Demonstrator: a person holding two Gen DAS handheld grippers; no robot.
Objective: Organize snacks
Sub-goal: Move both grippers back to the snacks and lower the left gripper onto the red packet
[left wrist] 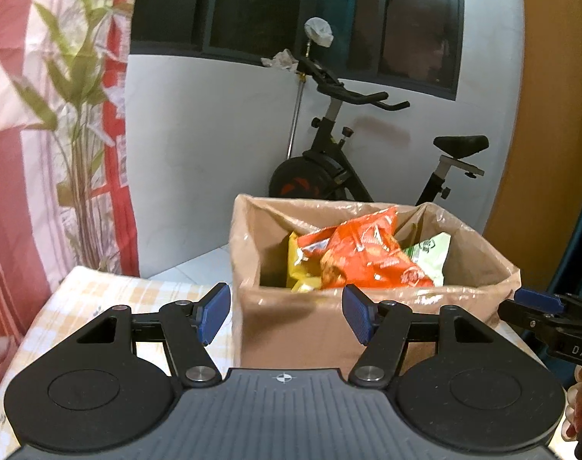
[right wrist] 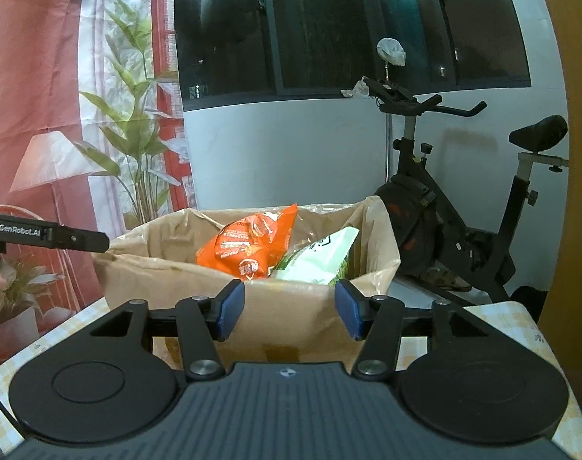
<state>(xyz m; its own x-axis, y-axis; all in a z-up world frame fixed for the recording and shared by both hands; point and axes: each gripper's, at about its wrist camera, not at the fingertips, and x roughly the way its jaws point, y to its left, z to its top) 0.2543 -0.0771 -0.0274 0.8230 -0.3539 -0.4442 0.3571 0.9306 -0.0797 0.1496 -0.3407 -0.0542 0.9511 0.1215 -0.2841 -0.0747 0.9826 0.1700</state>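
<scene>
A plastic-lined cardboard box [left wrist: 291, 318] stands on the checked tablecloth, also in the right wrist view [right wrist: 291, 318]. Inside it lie an orange snack bag [left wrist: 364, 257], a yellow bag [left wrist: 300, 268] and a green-white bag [left wrist: 431, 255]; the right wrist view shows the orange bag [right wrist: 249, 249] and the green-white bag [right wrist: 321, 257]. My left gripper [left wrist: 286, 314] is open and empty, just in front of the box's near wall. My right gripper [right wrist: 289, 310] is open and empty, also facing the box's near wall. The right gripper's tip [left wrist: 540, 303] shows at the box's right side.
An exercise bike [left wrist: 352, 161] stands behind the box against a white wall under dark windows. A printed red curtain with a plant design [left wrist: 53, 115] hangs on the left. The table [left wrist: 110, 295] carries a yellow checked cloth. An orange-brown panel [left wrist: 551, 115] is at the right.
</scene>
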